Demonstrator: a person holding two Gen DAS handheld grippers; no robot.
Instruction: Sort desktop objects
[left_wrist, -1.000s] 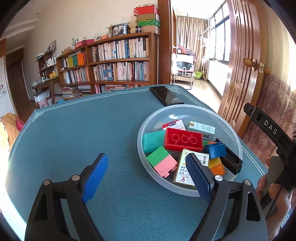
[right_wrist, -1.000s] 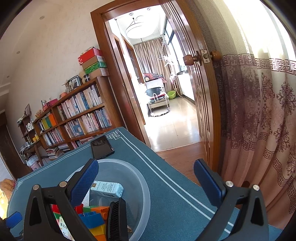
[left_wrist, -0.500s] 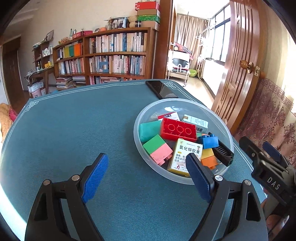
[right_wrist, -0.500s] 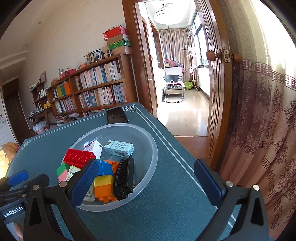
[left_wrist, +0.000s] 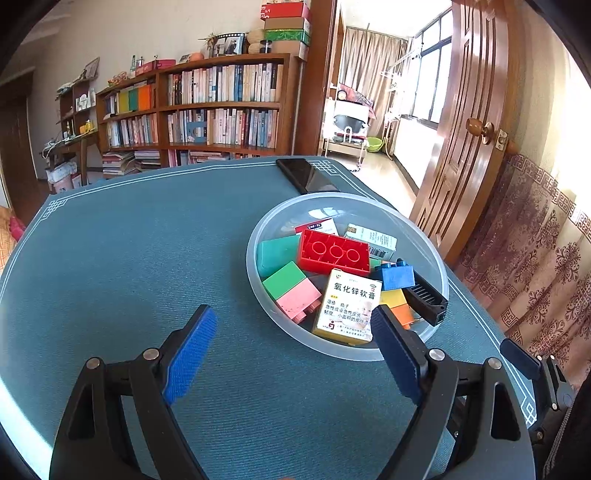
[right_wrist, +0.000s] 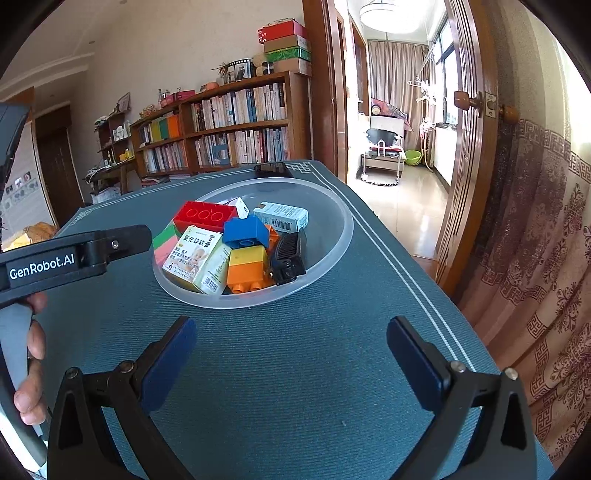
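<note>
Both tongs, left (left_wrist: 293, 349) and right (right_wrist: 291, 352), gape wide, holding nothing.

A home study — packed bookshelf (left_wrist: 207, 107), wooden door (left_wrist: 469, 122), curtain (right_wrist: 546, 258).

R tongs (right_wrist: 291, 350) pulled back and swung left: a sec ago they faced the doorway w/ the bowl (right_wrist: 343, 236) cut off at the bottom-left; now the whole bowl sits ahead, past the tips. L tongs (left_wrist: 291, 350) also backed off and rose a bit; bowl reads farther away, their right pad (left_wrist: 397, 354) now at its near rim.
</note>
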